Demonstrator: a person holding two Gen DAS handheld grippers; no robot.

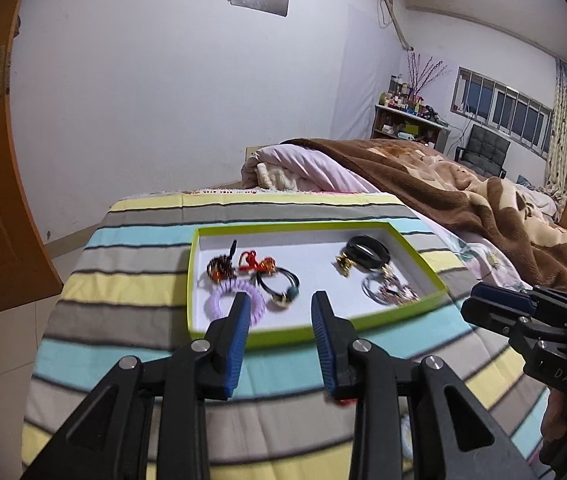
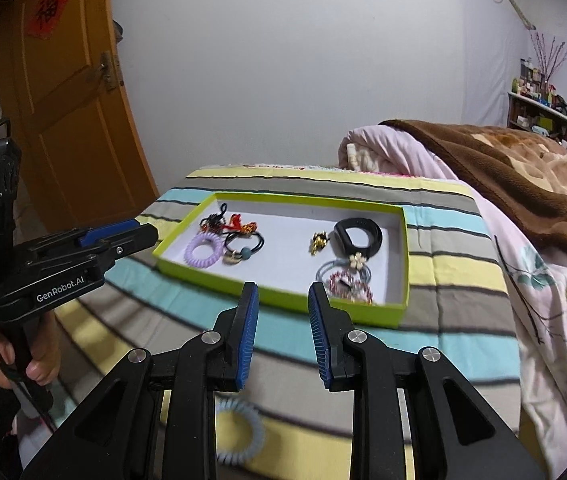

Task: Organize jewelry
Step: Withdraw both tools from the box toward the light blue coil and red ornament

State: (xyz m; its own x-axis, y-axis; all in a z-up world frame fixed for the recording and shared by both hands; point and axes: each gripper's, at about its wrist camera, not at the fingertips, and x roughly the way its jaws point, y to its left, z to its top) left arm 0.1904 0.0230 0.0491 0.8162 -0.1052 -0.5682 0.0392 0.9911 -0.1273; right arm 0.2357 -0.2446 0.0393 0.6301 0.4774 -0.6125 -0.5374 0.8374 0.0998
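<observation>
A shallow tray with a green rim (image 1: 193,280) and a white floor lies on the striped bedcover. Its left half holds a purple spiral hair tie (image 1: 229,300), a black hair tie with a teal bead (image 1: 281,286), a red knotted cord (image 1: 249,262) and an amber beaded piece (image 1: 218,270). On the right side lie a black band (image 1: 367,251), a gold charm (image 1: 343,266) and beaded bracelets (image 1: 389,291). My left gripper (image 1: 281,300) hovers open and empty before the tray's near edge. Also open and empty, my right gripper (image 2: 283,288) hangs short of the tray rim (image 2: 405,264). A pale blue spiral hair tie (image 2: 239,432) lies on the cover beneath it.
The striped cover (image 1: 131,292) drops off at its left edge toward a tiled floor and an orange door (image 2: 63,120). A rolled pink quilt (image 1: 303,168) and a brown blanket (image 1: 463,200) are heaped behind and to the right. A hand (image 2: 39,368) grips the left gripper's handle.
</observation>
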